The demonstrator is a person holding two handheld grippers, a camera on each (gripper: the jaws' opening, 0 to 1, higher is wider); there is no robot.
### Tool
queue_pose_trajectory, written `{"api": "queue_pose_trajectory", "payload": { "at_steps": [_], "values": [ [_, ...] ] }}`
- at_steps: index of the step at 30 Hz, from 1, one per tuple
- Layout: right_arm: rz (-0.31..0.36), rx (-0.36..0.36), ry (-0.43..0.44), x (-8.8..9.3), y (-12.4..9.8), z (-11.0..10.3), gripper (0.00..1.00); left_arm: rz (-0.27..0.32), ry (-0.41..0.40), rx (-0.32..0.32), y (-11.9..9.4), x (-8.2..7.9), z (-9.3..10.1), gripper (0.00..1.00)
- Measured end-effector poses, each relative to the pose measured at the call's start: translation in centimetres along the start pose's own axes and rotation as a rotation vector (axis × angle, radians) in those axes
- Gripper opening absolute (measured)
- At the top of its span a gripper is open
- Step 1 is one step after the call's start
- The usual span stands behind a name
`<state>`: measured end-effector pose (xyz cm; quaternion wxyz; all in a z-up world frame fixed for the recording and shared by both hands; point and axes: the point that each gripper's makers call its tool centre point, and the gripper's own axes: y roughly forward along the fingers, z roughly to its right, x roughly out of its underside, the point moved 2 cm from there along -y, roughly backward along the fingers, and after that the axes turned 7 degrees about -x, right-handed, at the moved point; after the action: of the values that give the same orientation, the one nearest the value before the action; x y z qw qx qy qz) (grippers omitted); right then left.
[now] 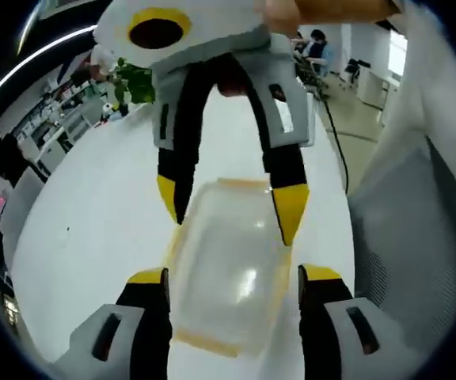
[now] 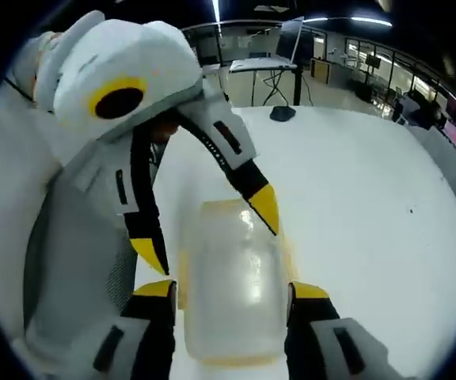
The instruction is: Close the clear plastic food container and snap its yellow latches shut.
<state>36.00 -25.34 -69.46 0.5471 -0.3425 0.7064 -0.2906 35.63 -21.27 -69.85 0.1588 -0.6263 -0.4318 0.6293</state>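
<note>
Clear food container (image 1: pixel 226 269) is sitting lid-down-looking on the white worktop (image 1: pixel 93 222), yellow latches (image 1: pixel 204 342) showing along its edges. Left tool (image 1: pixel 232 279) is straddling one end, jaws standing apart either side of the box; can't tell if they're touching it. Right tool (image 2: pixel 232 291) is doing the same from the opposite end, jaws apart, flanking the container (image 2: pixel 232 277). Each tool is appearing in the other's view, tips angled down over the far end of the lid. Grey mesh chair (image 1: pixel 418 245) is sitting just beside the worktop.
</note>
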Motion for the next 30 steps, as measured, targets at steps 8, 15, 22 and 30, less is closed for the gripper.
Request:
{"api": "queue_pose_trajectory", "payload": {
  "at_steps": [8,15,22,30],
  "values": [
    [0.051,0.133,0.061,1.1,-0.4,0.6,0.98,-0.018,-0.055,-0.032,-0.7,1.3,-1.2,0.79],
    [0.104,0.22,0.108,2.1,-1.1,0.7,0.99,-0.053,-0.127,-0.016,-1.0,2.2,-0.5,0.99],
    [0.121,0.283,0.147,3.2,-1.5,-0.2,0.99,-0.037,-0.136,-0.063,-1.8,2.5,-0.9,0.99],
    [0.147,0.313,0.199,3.7,-1.6,-1.7,0.99,-0.017,-0.193,-0.105,-2.8,3.8,-0.3,0.99]
  ]
}}
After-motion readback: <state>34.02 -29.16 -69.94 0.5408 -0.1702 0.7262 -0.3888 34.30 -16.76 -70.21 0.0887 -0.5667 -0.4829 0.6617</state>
